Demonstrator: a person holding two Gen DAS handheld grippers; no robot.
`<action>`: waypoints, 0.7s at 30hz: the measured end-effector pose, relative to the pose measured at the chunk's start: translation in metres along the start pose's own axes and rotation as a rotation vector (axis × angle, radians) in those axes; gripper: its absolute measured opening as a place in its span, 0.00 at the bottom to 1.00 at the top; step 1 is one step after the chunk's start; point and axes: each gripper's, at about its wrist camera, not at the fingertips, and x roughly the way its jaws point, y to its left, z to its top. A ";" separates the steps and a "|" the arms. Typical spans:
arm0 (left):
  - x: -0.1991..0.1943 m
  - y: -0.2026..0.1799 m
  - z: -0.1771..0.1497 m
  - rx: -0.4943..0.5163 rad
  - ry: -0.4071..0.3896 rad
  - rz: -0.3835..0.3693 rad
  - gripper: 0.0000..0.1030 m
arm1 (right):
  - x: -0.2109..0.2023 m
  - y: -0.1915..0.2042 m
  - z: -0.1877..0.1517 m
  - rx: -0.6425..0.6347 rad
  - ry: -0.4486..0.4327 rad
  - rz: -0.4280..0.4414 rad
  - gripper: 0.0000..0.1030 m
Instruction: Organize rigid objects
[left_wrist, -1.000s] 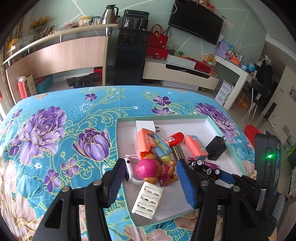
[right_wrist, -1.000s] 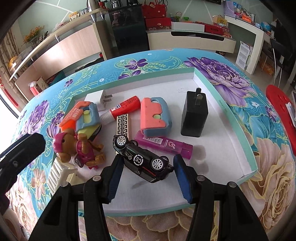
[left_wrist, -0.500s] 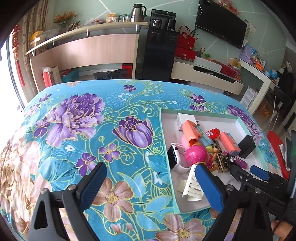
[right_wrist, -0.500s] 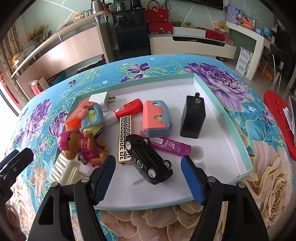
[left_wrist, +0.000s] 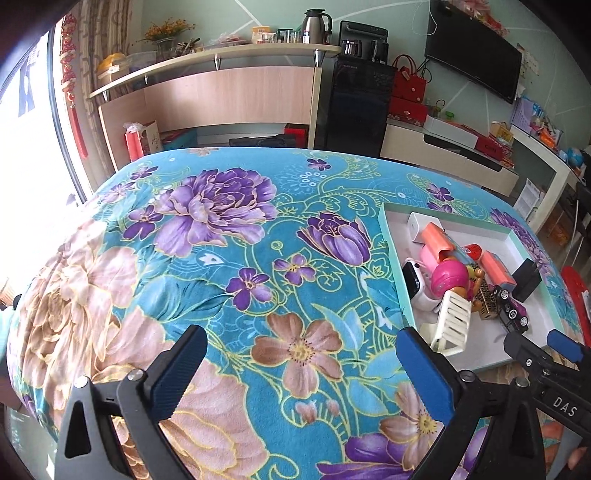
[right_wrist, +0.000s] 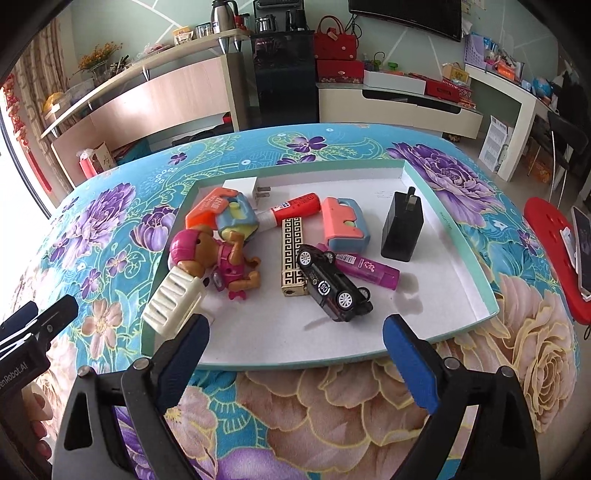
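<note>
A shallow white tray with a teal rim lies on the flowered table and holds the objects: a black toy car, a pink-helmeted toy dog, a cream slotted piece, a gold patterned lighter, a purple tube, a black charger, a white charger, a red tube and two coral-and-blue blocks. My right gripper is open and empty, just in front of the tray's near edge. My left gripper is open and empty over bare cloth, left of the tray.
The table wears a teal cloth with purple and pink flowers. A red stool with a phone on it stands to the right. A counter, a black cabinet and a TV unit line the far wall.
Both grippers have drawn back from the tray and opened wide. The left one swung left over bare cloth. The black toy car now lies free in the tray.
</note>
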 end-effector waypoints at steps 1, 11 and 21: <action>-0.003 0.000 -0.003 0.007 0.000 0.002 1.00 | -0.002 0.003 -0.002 -0.006 0.000 -0.002 0.92; -0.013 0.010 -0.021 0.040 0.018 0.017 1.00 | -0.016 0.017 -0.012 -0.051 -0.006 -0.016 0.92; -0.016 0.017 -0.022 0.028 0.008 0.028 1.00 | -0.017 0.015 -0.012 -0.042 -0.004 -0.025 0.92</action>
